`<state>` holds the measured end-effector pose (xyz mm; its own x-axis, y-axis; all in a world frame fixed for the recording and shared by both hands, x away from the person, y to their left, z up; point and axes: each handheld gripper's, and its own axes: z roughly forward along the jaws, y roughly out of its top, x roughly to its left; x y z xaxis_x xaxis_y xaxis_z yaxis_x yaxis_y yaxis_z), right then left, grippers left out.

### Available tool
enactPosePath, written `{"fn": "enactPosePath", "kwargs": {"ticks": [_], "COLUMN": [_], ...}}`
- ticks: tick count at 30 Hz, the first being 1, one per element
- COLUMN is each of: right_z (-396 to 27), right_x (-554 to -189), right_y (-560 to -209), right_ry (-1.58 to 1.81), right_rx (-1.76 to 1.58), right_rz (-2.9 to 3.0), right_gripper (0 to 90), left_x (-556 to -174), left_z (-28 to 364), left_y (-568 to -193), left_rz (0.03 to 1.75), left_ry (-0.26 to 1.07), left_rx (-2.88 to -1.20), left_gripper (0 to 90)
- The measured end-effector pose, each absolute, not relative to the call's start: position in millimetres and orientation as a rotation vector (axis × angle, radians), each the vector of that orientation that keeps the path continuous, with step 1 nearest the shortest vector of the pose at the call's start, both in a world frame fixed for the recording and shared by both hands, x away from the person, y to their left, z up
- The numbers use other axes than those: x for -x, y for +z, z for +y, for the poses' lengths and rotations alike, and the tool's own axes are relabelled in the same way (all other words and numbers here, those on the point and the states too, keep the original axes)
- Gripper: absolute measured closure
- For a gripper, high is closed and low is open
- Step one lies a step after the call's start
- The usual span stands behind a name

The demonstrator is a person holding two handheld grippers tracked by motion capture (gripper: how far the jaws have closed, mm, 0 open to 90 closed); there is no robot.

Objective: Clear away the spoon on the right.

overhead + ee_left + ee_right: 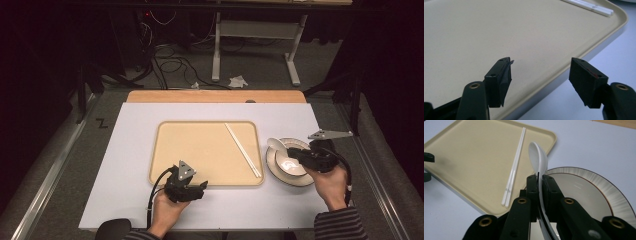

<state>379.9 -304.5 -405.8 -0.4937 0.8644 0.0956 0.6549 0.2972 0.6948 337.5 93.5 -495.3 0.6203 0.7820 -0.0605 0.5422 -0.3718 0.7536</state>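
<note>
Right gripper [539, 182]: fingers [532, 192] clamped on handle of white ceramic spoon [538, 157], pads pressing both sides, handle running down between them. Spoon bowl end pointing up and away past fingertips, tilted, lifted over near edge of plate stack. In high view right gripper [295, 154] over plate [300, 177], spoon [275, 145] poking out toward tray's right edge. Plate [594, 192] white with ribbed rim and thin brown line, just right of tray on white counter [584, 147]; small white bowl [289, 163] sitting in plate, partly under gripper. Right hand [331, 184] wrapped round gripper body, striped sleeve at bottom edge.

Left gripper [541, 72]: fingers [500, 80] spread wide, nothing between them, nothing touched. Hovering low over tray's near edge, left finger over tray surface, right finger over counter strip just beside rim. In high view left gripper [194, 189] at tray's near edge, left of middle, held by left hand [167, 212], cable looping off to left.

Tray [200, 150] beige, rounded corners, centre of counter [125, 165]. White chopsticks [243, 150] lying as pair, touching, diagonal along tray's right side; seen also in right gripper view [514, 167] and at top of left gripper view [591, 7]. Rest of tray bare. Wood strip at counter's far edge; cables and metal frame legs on floor beyond.
</note>
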Motion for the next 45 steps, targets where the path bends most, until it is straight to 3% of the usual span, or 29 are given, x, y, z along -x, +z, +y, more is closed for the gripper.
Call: {"fn": "enactPosePath", "kwargs": {"ticks": [18, 32, 45], "right_z": [-273, -225, -212], "right_x": [-398, -421, -450], "right_y": [-401, -410, -425], "right_ry": [1.053, 1.008, 0.893], "right_rx": [-1.257, -1.135, -1.198], "right_rz": [2.346, 2.458, 2.475], "right_gripper": [85.8, 85.8, 85.8], "left_x": [-323, -308, -307], "left_z": [114, 131, 134], "left_y": [-495, -495, -495], "left_rz": [1.133, 1.220, 1.229], "left_ry": [0.432, 0.477, 0.480], "left_rx": [-2.030, -1.984, -1.982], "left_gripper": [34.5, 34.5, 34.4]}}
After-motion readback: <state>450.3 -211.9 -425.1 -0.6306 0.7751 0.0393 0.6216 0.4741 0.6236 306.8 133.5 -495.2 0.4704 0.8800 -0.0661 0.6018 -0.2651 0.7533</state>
